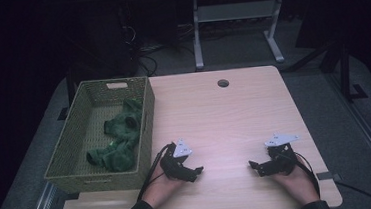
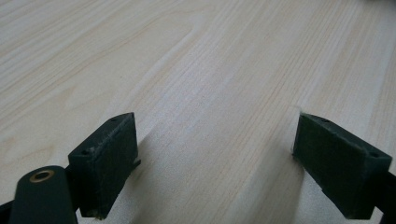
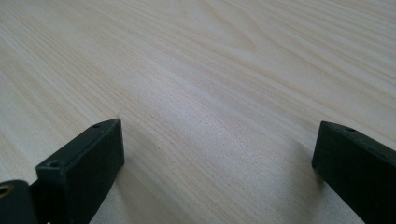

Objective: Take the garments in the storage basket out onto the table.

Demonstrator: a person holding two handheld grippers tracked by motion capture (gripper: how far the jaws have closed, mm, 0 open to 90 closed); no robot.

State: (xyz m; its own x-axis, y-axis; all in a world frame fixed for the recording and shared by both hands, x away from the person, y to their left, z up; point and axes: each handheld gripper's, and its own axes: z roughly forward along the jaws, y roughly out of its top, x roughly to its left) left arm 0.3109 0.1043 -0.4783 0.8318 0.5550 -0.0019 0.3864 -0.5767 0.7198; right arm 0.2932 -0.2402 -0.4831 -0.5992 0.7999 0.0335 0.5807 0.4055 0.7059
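Both grippers sit empty with jaws apart; green cloth (image 1: 121, 139) in the basket (image 1: 86, 178) lies just beyond the left gripper (image 1: 197, 173), far from the right gripper (image 1: 253, 166).

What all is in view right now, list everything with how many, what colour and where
table: one, light wood, middle of the high view, with a round hole near its far edge
basket: one, olive-green woven, on the table's left end
cloth: one crumpled heap, dark green, inside the basket toward its right wall
second table frame: one, grey legs, on the floor behind
floor: grey, around the table
left gripper: one, black with a grey plate, near edge left of centre, jaws open over bare wood
right gripper: one, black with a grey plate, near edge at right, jaws open over bare wood
hands: two, at the bottom edge, one on each gripper
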